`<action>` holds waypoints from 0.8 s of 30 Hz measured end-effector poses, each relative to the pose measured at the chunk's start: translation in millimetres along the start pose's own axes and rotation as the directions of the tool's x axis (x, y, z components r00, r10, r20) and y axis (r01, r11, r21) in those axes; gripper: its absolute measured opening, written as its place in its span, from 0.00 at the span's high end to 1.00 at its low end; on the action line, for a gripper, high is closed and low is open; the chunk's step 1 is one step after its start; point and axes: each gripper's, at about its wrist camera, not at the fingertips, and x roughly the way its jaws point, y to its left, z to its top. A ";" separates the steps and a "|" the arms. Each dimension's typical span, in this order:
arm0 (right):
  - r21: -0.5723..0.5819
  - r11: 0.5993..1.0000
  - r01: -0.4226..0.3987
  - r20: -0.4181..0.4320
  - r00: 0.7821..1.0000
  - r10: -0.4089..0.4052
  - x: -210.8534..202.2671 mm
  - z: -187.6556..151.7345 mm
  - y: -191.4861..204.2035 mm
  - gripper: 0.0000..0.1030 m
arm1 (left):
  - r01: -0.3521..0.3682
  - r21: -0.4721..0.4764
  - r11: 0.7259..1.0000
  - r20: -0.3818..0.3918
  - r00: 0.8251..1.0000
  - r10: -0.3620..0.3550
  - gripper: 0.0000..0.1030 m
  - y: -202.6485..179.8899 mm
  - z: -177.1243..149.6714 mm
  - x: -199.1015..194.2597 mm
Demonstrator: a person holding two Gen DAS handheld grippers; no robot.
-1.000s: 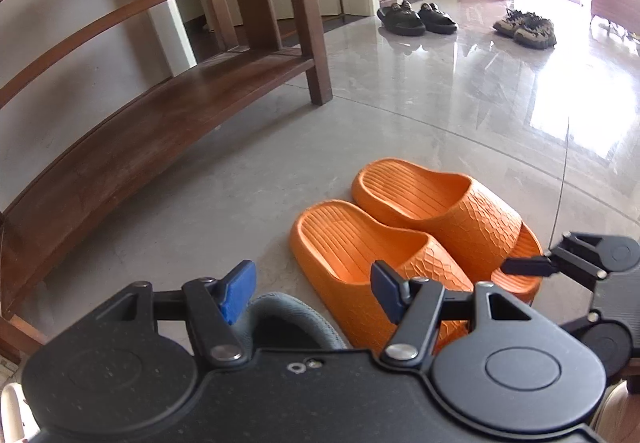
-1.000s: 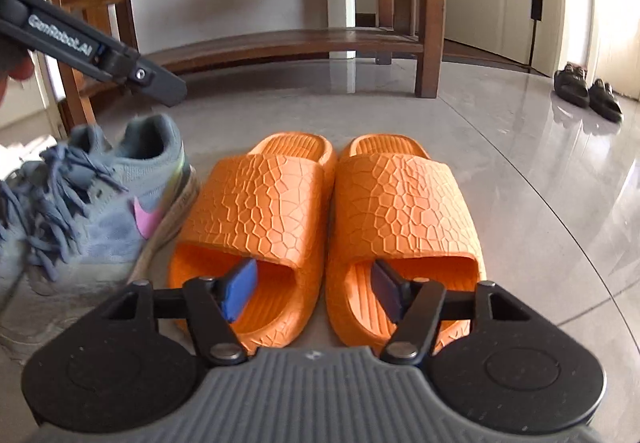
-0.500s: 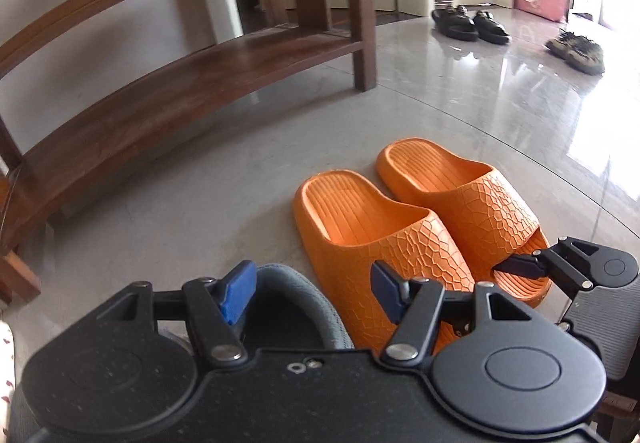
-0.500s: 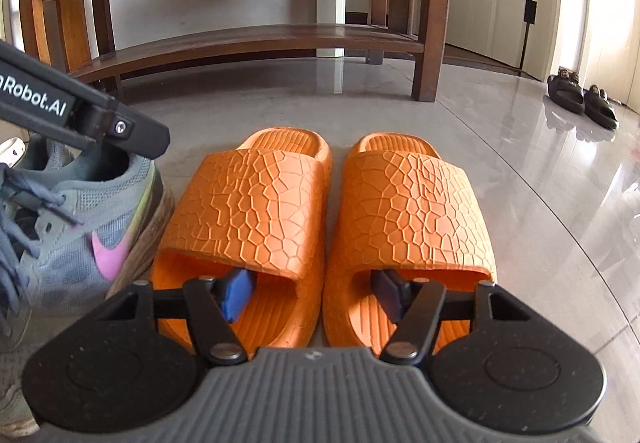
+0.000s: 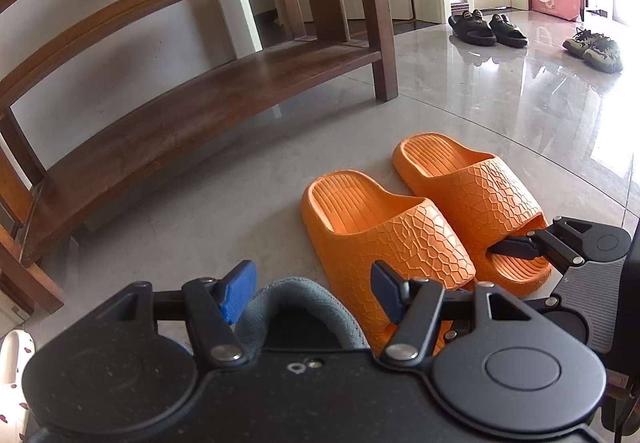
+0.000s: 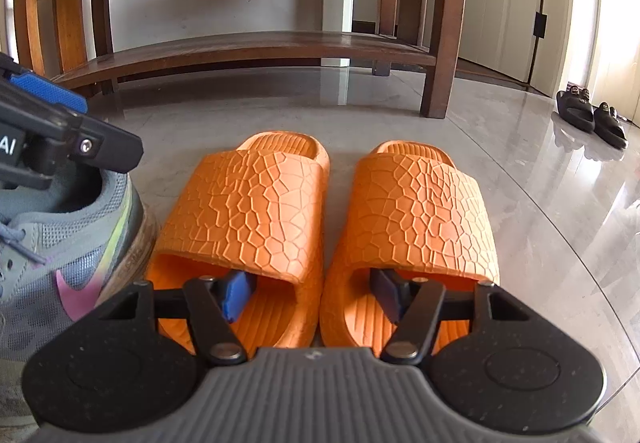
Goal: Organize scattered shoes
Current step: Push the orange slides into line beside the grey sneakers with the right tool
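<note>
Ahead of both tools: a pair of orange slippers side by side on the floor, open toes toward the right tool.
Right tool: jaws apart, one blue pad at the toe opening of each slipper; contact with either slipper cannot be told.
Left tool: jaws apart, straddling the heel collar of a grey sneaker; pads clear of the fabric.
Sneaker position: directly below the left tool, just left of the slippers, sole touching the nearer slipper.
Beyond the slippers: wooden shoe rack, lowest shelf bare.
Far right of the tools: black sandals and olive sneakers, well apart from the slippers.
</note>
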 end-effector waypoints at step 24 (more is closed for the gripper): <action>0.120 0.991 0.060 0.074 0.995 -0.069 19.8 2.9 -3.2 0.36 | -0.048 -0.006 0.999 -0.019 0.999 0.047 0.39 -3.7 -5.5 -5.5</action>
